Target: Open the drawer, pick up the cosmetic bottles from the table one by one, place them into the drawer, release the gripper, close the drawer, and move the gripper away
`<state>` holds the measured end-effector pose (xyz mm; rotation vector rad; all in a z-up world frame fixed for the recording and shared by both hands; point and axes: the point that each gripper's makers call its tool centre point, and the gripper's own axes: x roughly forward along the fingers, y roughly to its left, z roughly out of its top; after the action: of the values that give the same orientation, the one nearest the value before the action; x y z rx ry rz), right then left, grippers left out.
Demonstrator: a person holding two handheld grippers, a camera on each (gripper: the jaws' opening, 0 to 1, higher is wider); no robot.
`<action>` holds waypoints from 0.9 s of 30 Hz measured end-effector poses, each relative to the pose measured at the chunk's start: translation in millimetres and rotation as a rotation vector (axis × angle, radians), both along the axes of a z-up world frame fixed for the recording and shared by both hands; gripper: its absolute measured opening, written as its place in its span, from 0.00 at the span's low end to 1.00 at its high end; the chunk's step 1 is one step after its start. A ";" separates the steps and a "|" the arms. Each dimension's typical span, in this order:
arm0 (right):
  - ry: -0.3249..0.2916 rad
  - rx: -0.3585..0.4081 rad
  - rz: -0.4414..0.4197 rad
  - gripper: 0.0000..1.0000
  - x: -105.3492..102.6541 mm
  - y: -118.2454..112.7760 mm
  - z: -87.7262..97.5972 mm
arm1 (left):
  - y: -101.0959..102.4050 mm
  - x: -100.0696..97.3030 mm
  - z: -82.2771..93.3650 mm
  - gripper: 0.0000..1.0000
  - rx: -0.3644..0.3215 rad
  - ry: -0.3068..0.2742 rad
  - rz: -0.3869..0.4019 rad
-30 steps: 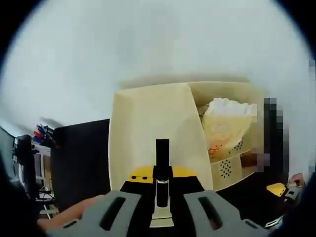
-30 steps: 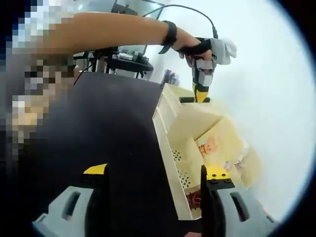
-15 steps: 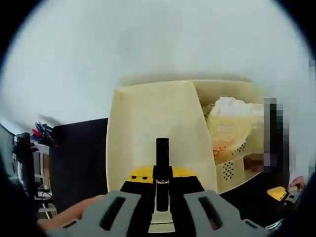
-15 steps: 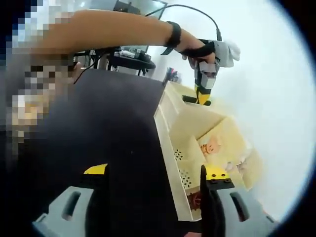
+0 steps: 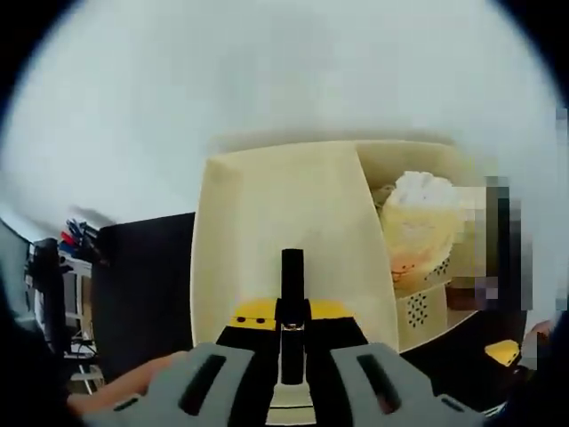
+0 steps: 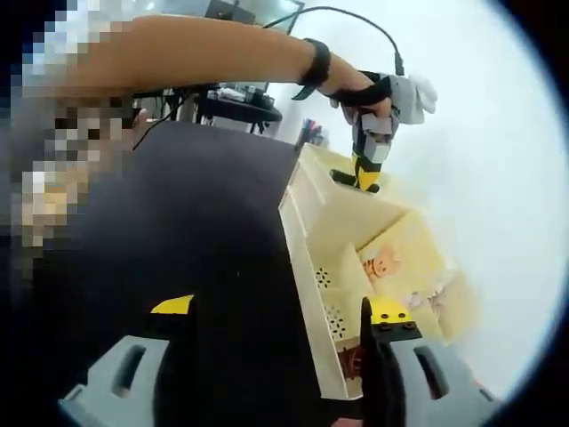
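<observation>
My left gripper (image 5: 292,307) is shut on a slim black cosmetic bottle (image 5: 292,271) that sticks up past its jaws. It hangs over the open cream drawer (image 5: 267,213) of a desktop organiser. In the right gripper view the same gripper (image 6: 363,178) points down into that drawer (image 6: 342,218), with the bottle (image 6: 340,178) lying crosswise in its jaws. My right gripper (image 6: 276,329) is open with nothing between its jaws. It hovers over the black table (image 6: 204,231) by the organiser's front.
The compartment beside the drawer holds a cream packet with a cartoon print (image 5: 418,222). Below it are perforated drawer fronts (image 6: 324,298). A person's arm (image 6: 222,53) reaches across the table. Pens (image 5: 76,238) stand at the far left, and a white wall is behind.
The left gripper with the bottle has sunk slightly towards the open drawer, which now takes more of its view. The right gripper has barely moved.
</observation>
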<state>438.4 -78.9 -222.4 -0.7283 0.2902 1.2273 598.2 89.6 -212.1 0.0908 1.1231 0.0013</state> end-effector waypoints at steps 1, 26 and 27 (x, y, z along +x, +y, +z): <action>0.000 -0.001 0.000 0.69 0.4 0.1 -0.4 | -0.6 -0.9 -1.1 0.07 0.001 0.000 0.001; 0.010 -0.012 0.017 0.67 1.2 4.5 -4.7 | 3.2 3.1 17.5 0.15 -0.043 -0.072 -0.003; 0.011 -0.012 0.018 0.67 0.9 4.8 -4.5 | 3.5 1.2 19.4 0.16 -0.041 -0.078 -0.001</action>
<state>439.3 -74.1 -226.9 -0.7356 0.3010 1.2482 599.4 93.1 -192.7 0.0539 1.0442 -0.0190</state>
